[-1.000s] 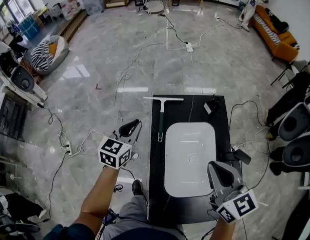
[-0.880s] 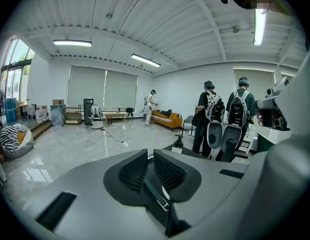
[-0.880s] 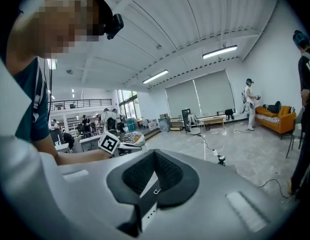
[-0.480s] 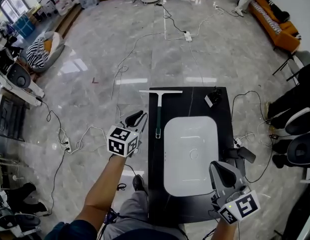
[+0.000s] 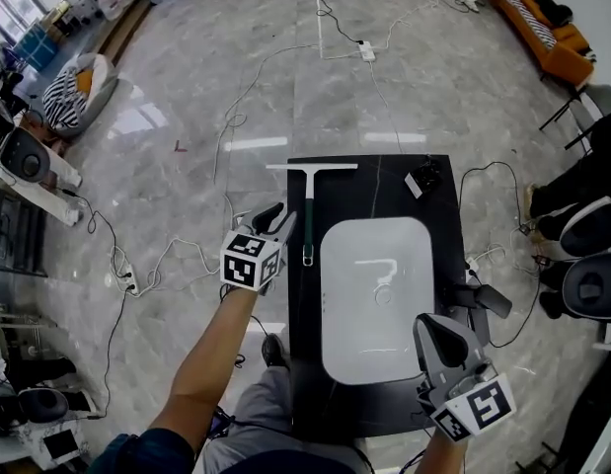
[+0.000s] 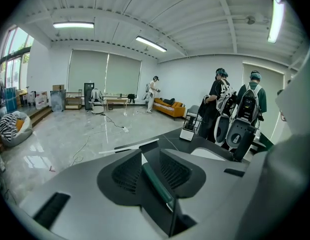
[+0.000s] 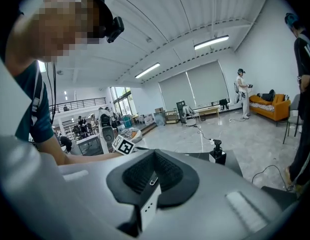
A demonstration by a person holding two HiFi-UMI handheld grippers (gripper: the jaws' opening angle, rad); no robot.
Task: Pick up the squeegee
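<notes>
The squeegee lies on the black table left of the basin, its green handle pointing toward me and its pale blade across the far end. My left gripper hovers at the table's left edge, right beside the handle. Its jaws are opening. In the left gripper view the green handle shows in the narrow gap between the pads of the left gripper, which do not press on it. My right gripper hangs at the table's near right, shut and empty, also seen as the right gripper.
A white basin fills the table's middle. A black dispenser stands at the far right corner. Cables trail over the marble floor to the left. Chairs crowd the right side, and people stand there.
My left gripper has come down and rightward to the squeegee handle at the table's left edge, and its jaws have parted. The right gripper has sunk slightly.
</notes>
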